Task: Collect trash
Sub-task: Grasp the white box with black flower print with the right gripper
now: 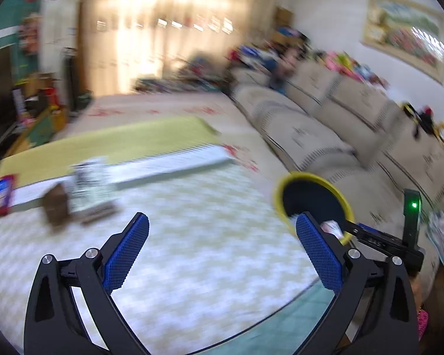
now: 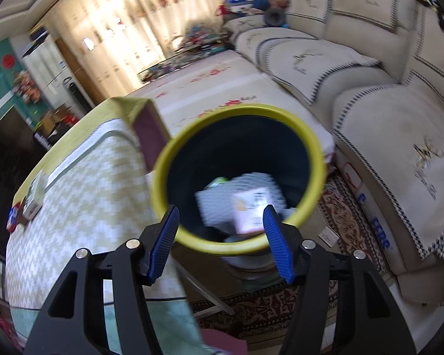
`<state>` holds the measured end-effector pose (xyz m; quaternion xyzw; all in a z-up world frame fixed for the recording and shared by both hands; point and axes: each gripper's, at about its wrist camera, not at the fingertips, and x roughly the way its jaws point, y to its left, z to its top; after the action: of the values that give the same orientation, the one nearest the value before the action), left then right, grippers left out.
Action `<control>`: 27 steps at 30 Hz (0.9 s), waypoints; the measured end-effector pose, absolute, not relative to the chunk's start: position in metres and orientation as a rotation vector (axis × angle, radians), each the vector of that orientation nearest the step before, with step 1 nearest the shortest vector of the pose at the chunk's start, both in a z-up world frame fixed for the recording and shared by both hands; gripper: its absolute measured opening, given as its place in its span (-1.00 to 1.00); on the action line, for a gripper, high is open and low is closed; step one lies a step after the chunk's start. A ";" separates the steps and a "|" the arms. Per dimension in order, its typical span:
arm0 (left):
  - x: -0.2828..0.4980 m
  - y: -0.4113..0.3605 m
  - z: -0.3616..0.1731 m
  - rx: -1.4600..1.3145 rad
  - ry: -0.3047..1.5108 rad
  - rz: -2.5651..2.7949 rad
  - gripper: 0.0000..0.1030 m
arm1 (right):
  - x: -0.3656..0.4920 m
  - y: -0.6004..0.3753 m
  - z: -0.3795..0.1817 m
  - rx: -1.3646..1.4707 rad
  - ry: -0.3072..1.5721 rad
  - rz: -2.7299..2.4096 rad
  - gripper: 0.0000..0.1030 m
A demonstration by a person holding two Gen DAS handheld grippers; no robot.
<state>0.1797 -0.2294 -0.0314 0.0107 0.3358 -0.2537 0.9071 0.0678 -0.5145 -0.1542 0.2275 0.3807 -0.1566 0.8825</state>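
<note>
The left tongs [image 1: 222,248] are gaping wide, empty, over the bench [image 1: 192,236]; the right tongs [image 2: 222,224] are standing half open, also empty, above the round yellow-rimmed bin [image 2: 310,148] beside it. Boxy scraps [image 1: 88,189] are lying on the woven cloth; approach squarely, gripping flat sides.
</note>
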 end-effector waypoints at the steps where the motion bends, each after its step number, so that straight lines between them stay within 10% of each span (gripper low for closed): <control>1: 0.177 -0.212 -0.029 0.009 0.679 -0.495 0.90 | 0.072 -0.507 -0.151 0.463 0.793 -0.314 0.11; 27: 0.115 0.012 -0.026 -0.134 0.590 -0.166 0.90 | 0.184 -0.246 -0.096 0.115 0.824 0.157 0.24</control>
<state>0.1148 0.0124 -0.0257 -0.0657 0.2902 -0.0816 0.9512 0.1837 -0.2457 -0.0956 0.0556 0.3999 0.0764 0.9117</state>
